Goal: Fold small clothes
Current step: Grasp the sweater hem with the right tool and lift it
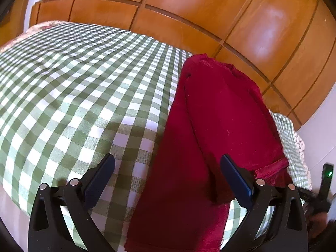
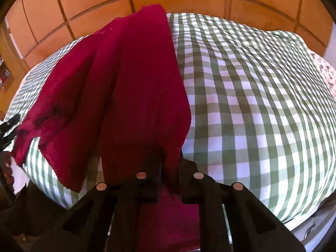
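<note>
While left gripper (image 1: 168, 168) jaws gape, right gripper (image 2: 168, 163) pinches red garment (image 2: 134, 84)

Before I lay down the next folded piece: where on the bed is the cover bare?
The green checked cover is bare between the red garment and the floral edge. The garment strip is crowded: the right tool grips it and the open left tool straddles its edge.
</note>
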